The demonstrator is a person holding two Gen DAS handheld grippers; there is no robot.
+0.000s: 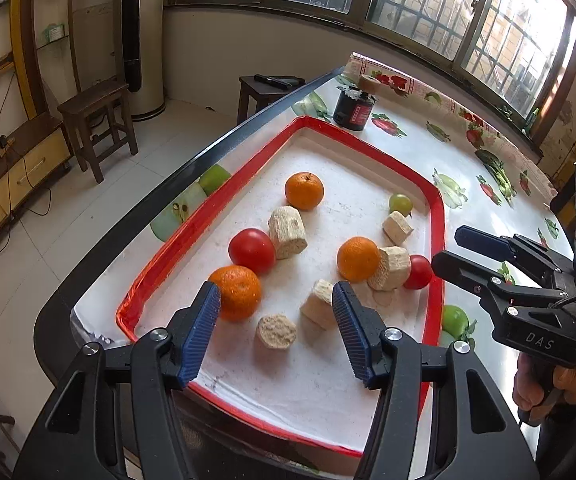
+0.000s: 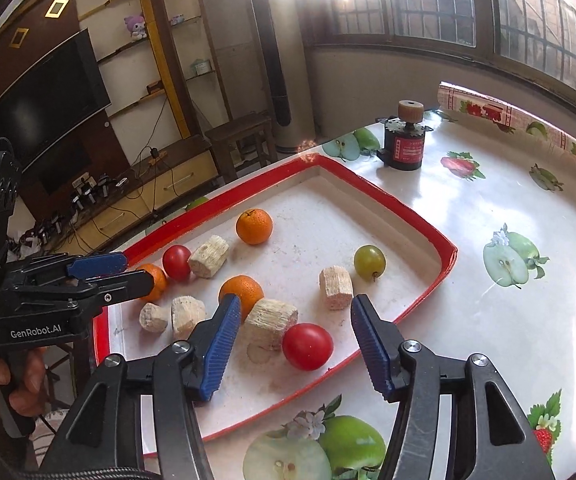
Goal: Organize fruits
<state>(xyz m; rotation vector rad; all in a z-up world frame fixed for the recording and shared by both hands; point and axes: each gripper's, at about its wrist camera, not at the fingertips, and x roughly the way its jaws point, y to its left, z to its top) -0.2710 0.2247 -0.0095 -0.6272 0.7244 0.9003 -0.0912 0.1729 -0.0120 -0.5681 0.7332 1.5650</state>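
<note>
Basically, fruit and pale cork-like chunks sit loose on a white tray [image 1: 160, 272] with a raised red rim, on a table [image 2: 467, 208] covered in fruit-print oilcloth. The left gripper [image 1: 276, 304] hangs over the near-left tray corner, jaws apart, nothing between the pads; the near orange [image 1: 236, 292] sits just past its left finger, partly hidden by it. A chunk [image 1: 316, 302] is half covered by the right finger, and another chunk [image 1: 276, 330] lies in the gap below.

The right gripper [image 2: 295, 314] is also spread open and empty, above the near tray edge. The red tomato [image 2: 307, 346] lies between its fingers in that view, untouched, hard against the rim. A big chunk [image 2: 272, 322] touches the tomato and the middle orange [image 2: 242, 290], which the gripper's left finger clips.

Open room: the far half of the tray is mostly bare, with only the far orange [image 1: 304, 191] there. The green grape-like fruit [image 2: 369, 262] is near the right rim, with a chunk [image 2: 335, 287] just beside it. The second tomato [image 1: 252, 250] touches another chunk [image 1: 288, 232]. The table right of the tray is bare, except for a black motor-like cylinder [image 2: 403, 148] past the far corner.

The tray's near rim is cut off behind the gripper bodies. Each hand [image 1: 543, 384] is only partly in frame. The chunks' material is unclear.
</note>
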